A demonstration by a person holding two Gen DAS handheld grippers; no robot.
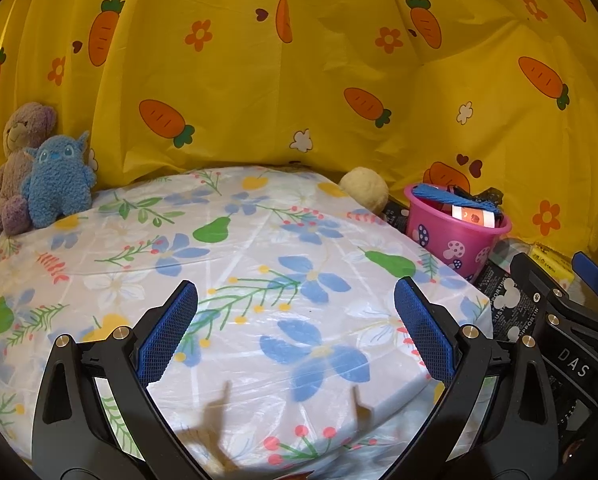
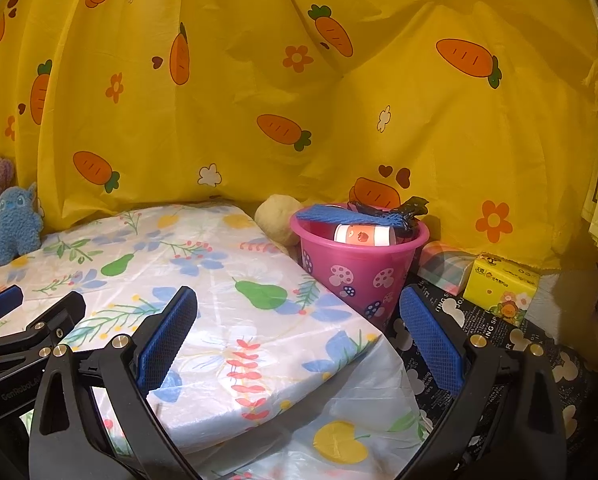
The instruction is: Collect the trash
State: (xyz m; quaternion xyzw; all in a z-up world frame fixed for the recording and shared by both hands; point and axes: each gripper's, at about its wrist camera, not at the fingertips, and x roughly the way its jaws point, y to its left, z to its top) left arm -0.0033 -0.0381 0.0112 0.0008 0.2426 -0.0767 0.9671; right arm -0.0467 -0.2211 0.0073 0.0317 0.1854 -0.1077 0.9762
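Both tools stand with jaws spread wide and nothing between them: the left gripper (image 1: pixel 295 332) hovers over the flower-print table cover (image 1: pixel 259 248); the right gripper (image 2: pixel 299 336) hangs above the table's right edge, facing the pink bucket (image 2: pixel 359 268). The bucket sits just beside that edge and already holds a blue mesh piece (image 2: pixel 351 214), a small white-and-red can (image 2: pixel 365 236) and a dark wrapper; no loose trash shows on the cover. Judged near completion; a sound finish calls for checking the tissue packs (image 2: pixel 499 288) before touching them, as they may not be trash, and keeping clear of the bucket rim.
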